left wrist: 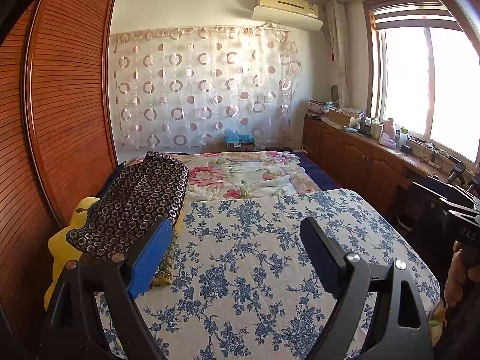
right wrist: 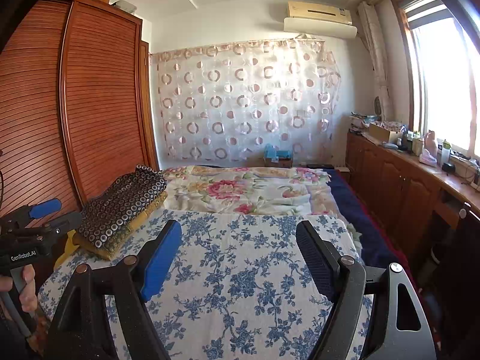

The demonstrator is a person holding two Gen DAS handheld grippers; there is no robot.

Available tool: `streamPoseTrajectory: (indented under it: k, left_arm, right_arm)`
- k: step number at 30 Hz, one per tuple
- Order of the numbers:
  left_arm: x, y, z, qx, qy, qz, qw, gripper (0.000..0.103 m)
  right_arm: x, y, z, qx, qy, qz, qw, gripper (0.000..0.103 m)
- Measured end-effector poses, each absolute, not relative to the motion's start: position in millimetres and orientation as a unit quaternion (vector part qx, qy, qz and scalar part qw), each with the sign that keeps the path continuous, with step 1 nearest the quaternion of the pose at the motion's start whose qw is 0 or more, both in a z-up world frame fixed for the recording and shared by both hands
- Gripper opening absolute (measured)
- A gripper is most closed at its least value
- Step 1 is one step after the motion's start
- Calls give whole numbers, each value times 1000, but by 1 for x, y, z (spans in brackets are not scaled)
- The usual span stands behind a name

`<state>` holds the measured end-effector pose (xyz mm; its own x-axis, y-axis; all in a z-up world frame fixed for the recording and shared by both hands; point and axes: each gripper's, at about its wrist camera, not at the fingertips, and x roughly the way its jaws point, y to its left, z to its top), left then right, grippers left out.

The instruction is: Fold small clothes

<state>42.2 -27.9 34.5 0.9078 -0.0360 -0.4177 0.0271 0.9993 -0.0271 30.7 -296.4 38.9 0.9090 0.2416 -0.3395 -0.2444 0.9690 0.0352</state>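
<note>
Right wrist view shows "GenRobot.AI" on your left claw [right wrist: 45,210]; both it and your right claw [right wrist: 238,258] gape wide, empty. Folded clothes [right wrist: 120,210] sit stacked at the blue-flowered surface's [right wrist: 240,285] far-left corner.

Bright daylight pours through the window [left wrist: 432,90] on the right, blown out to white glare. Fisheye bending curves the wardrobe [right wrist: 75,105] and darkens the corners; focus stays sharp.

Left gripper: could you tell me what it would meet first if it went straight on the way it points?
Probably the blue-flowered cloth on the bed: the open left gripper tilts down toward it, nothing between. Depth is unclear.
</note>
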Motion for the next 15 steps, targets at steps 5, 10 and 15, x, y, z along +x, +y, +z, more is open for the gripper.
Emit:
streamPoseTrajectory:
  k: [5,10,15]
  left_arm:
    - [42,-28,34,-10,214,-16,977,88]
    - [42,-28,34,-10,214,-16,977,88]
    - [42,-28,34,-10,213,-16,977,88]
  right_arm:
    - [31,-298,39,-5,173,125,977,80]
    - [31,-299,39,-5,173,126,977,80]
    - [31,-301,39,-5,172,129,977,80]
